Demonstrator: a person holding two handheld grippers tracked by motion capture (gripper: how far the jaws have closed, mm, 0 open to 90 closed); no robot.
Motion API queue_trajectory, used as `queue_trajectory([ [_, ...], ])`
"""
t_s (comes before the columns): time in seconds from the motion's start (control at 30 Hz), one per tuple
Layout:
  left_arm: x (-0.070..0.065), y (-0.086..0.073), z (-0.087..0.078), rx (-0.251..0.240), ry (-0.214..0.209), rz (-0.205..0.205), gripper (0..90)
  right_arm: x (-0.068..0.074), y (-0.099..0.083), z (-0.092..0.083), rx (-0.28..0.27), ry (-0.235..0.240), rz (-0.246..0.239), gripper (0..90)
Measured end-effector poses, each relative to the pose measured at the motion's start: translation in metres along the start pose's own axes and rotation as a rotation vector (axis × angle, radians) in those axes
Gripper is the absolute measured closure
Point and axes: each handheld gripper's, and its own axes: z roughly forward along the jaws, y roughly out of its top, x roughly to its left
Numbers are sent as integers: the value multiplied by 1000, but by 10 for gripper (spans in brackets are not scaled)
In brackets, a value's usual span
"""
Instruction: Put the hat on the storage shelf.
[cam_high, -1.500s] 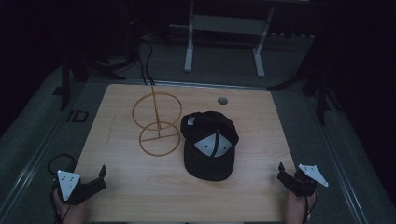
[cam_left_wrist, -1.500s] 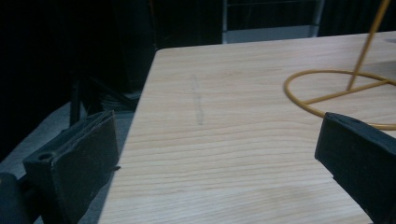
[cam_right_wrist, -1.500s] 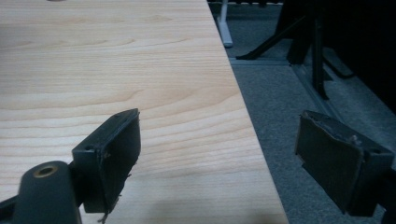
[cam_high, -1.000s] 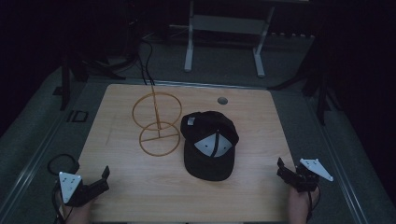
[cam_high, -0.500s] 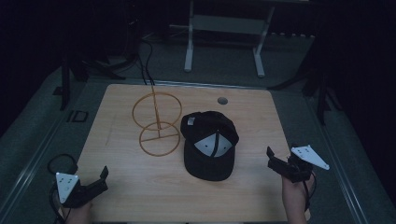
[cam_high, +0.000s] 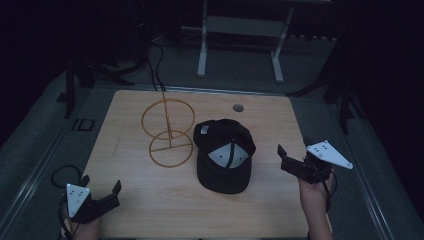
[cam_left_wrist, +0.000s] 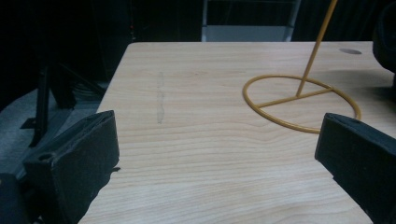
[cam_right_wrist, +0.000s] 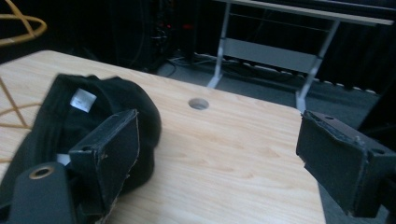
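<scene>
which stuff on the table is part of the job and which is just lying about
In the job: black cap, gold wire stand, right gripper nearing the cap, left gripper.

Lying about: round hole in the table, white frame and cables on the floor.

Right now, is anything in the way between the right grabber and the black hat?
No, nothing visible is. The right gripper hovers open beside the cap, with bare table between them. The gold wire stand sits on the cap's far side.
</scene>
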Motion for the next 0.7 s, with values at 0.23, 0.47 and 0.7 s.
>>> queue_trajectory([
  [0.23, 0, 0, 1, -1, -46, -27, 3, 11, 22, 9, 1, 81, -35, 130],
  [0.47, -2, 1, 2, 2, -58, -15, 3, 26, 36, 28, 45, 153, -97, 130],
  [0.7, -3, 0, 3, 15, -60, 6, 3, 40, 43, 48, 73, 211, -86, 130],
])
